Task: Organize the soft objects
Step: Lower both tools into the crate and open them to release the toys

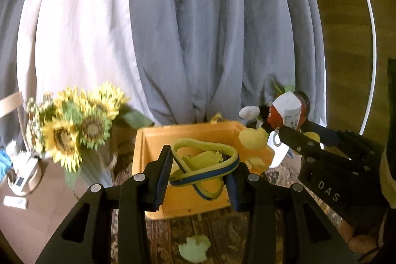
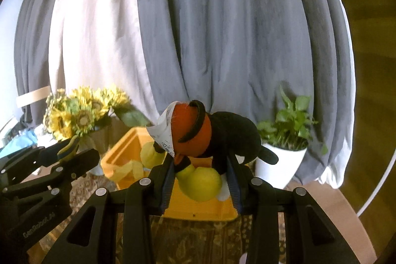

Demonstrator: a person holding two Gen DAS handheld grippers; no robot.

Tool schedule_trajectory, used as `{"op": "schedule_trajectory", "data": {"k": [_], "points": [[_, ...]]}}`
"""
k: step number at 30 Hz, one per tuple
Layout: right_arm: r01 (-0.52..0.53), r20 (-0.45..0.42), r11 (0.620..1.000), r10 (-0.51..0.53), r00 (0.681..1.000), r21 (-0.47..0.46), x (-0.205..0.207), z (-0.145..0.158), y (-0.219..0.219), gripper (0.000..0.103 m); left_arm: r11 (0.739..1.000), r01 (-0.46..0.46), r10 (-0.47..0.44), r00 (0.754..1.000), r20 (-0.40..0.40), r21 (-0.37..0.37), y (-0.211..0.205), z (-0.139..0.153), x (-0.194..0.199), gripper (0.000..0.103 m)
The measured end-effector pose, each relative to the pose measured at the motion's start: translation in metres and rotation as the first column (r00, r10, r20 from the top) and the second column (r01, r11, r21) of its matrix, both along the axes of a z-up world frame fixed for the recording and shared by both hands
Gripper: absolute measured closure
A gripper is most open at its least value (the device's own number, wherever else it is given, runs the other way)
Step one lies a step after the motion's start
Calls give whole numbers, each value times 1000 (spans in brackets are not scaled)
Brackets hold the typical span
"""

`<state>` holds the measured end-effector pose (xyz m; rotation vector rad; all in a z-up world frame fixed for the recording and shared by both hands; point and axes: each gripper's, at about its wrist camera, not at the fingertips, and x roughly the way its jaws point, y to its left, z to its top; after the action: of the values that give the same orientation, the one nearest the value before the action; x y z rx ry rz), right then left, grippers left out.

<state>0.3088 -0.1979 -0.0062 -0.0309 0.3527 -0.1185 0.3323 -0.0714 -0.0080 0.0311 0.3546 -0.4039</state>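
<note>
The box (image 1: pixel 188 204) stands on the patterned rug (image 1: pixel 222 234), in front of the curtains (image 1: pixel 198 29). To its left stands a bunch of sunflowers (image 1: pixel 74 125); to its right, in the right wrist view, a potted plant (image 2: pixel 289 130). The left gripper (image 1: pixel 198 177) holds a twisted loop (image 1: pixel 205 165) above the box's near wall. The right gripper (image 2: pixel 200 180) holds a plush toy (image 2: pixel 217 137) over the box's right side, to the right of the left gripper. A small flat piece (image 1: pixel 194 249) lies on the rug before the box.
</note>
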Motion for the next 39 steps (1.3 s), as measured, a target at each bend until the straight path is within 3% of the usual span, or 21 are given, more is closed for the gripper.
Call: {"op": "schedule_trajectory", "data": {"k": [11, 17, 26, 39], "points": [[-11, 51, 1000, 11, 999, 9, 34, 21, -4, 64, 1000, -1, -1, 998, 70, 29, -8, 24, 39, 63], [-11, 44, 1000, 11, 999, 0, 59, 20, -5, 64, 999, 5, -8, 997, 73, 39, -10, 23, 68, 63], [-17, -15, 1000, 17, 1000, -7, 112, 1, -7, 64, 999, 3, -4, 1000, 20, 54, -17, -1, 126, 63], [-37, -175, 999, 43, 984, 36, 163, -49, -18, 63, 993, -4, 16, 995, -103, 116, -34, -44, 178, 63]]}}
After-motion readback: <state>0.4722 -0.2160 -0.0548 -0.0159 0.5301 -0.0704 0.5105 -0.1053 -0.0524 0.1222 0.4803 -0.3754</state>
